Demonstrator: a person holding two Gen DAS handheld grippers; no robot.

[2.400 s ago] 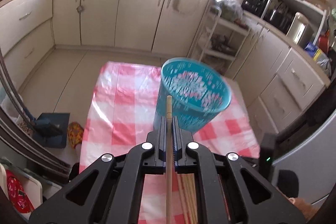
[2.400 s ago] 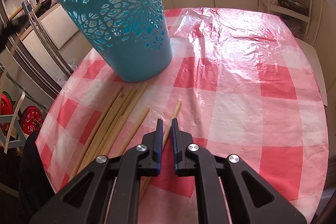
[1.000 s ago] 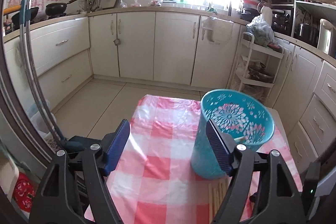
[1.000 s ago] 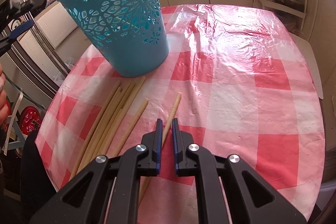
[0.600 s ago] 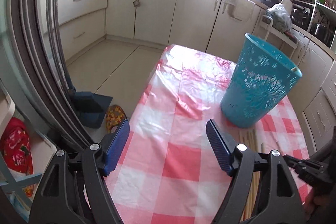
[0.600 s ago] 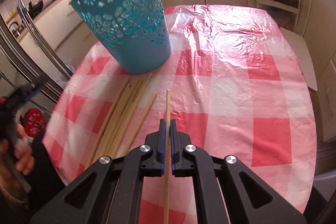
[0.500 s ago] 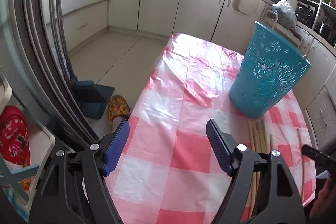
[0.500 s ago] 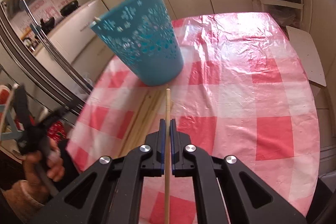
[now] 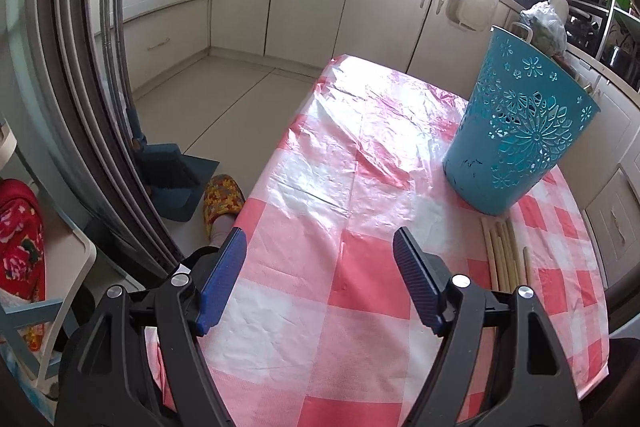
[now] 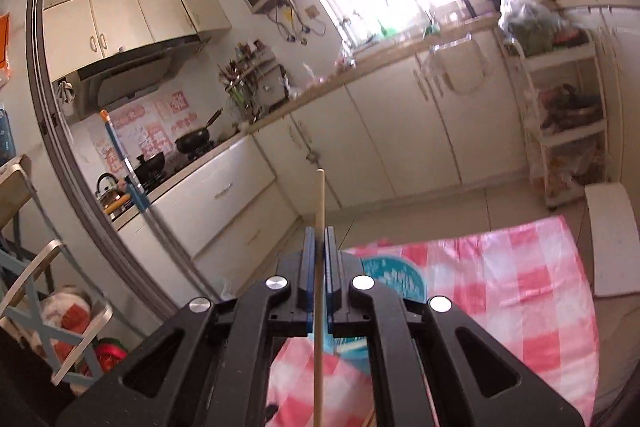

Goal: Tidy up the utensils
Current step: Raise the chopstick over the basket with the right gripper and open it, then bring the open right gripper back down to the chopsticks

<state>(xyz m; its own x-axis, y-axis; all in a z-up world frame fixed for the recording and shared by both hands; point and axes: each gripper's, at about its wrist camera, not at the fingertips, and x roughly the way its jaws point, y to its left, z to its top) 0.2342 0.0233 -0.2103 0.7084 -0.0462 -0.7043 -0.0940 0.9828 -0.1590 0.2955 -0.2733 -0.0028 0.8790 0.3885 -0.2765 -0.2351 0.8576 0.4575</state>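
Note:
A teal cut-out basket (image 9: pixel 520 131) stands on the red-checked tablecloth (image 9: pixel 360 187) at the right. Several wooden chopsticks (image 9: pixel 504 255) lie on the cloth just in front of it. My left gripper (image 9: pixel 320 267) is open and empty, low over the cloth's near left part. My right gripper (image 10: pixel 319 247) is shut on a wooden chopstick (image 10: pixel 319 203) and is raised high, tilted up toward the kitchen. The basket's rim (image 10: pixel 392 275) shows just below and behind the right gripper's fingers, mostly hidden.
A dustpan (image 9: pixel 176 179) and a patterned slipper (image 9: pixel 222 203) lie on the floor left of the table. A metal door frame (image 9: pixel 116 67) runs along the left. White cabinets (image 10: pixel 400 147) and a shelf rack (image 10: pixel 568 131) line the far wall.
My right gripper closed on a chopstick, lifted it off the cloth and rose above the basket. My left gripper, open after dropping its chopstick in the basket, moved back and down to the left.

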